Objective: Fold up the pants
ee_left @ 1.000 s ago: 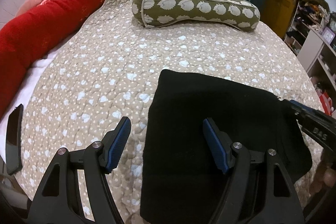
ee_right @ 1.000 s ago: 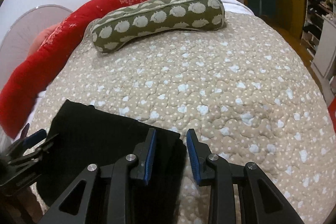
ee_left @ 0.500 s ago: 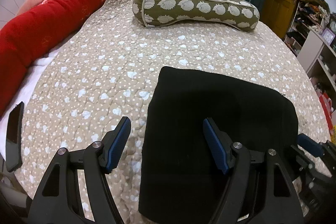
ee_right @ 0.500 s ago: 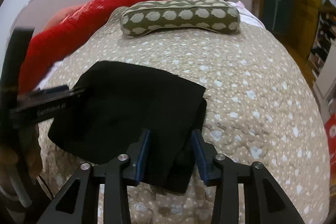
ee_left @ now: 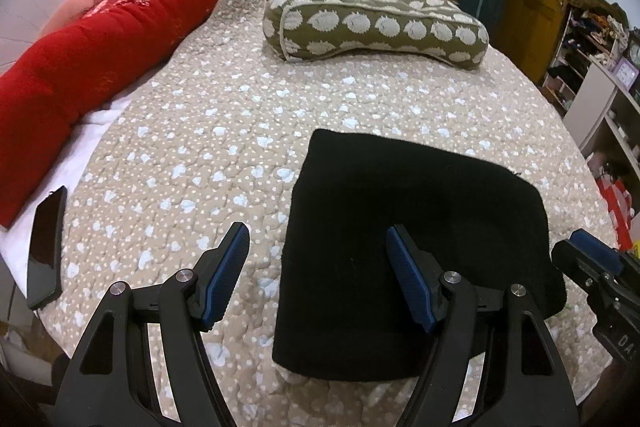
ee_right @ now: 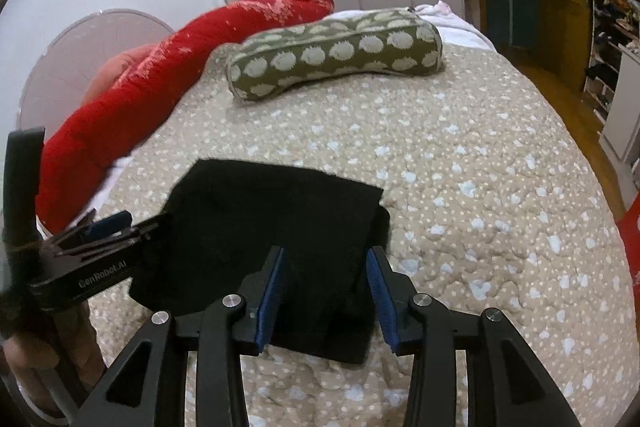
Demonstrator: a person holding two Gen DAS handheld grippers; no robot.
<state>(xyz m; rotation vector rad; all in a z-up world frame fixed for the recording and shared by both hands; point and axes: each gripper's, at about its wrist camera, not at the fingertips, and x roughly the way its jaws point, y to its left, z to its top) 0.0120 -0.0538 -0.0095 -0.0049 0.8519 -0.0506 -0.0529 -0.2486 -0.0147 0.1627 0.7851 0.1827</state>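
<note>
The black pants lie folded into a flat rectangle on the beige quilted bed. My left gripper hangs open above the fold's left edge, one finger over the quilt and one over the cloth, gripping nothing. In the right wrist view the pants lie under my right gripper. Its jaws are opening and stand above the near right corner of the fold, with the pads off the cloth. The left gripper shows at the left of that view, and the right gripper at the right edge of the left wrist view.
An olive pillow with pale spots lies across the far side of the bed. A long red bolster runs along the left edge. A dark phone rests on the near left edge. Shelves stand at the right.
My right gripper swung from the bare quilt beside the pants to over their near right corner, and its jaws spread wider. The left gripper barely shifted.
</note>
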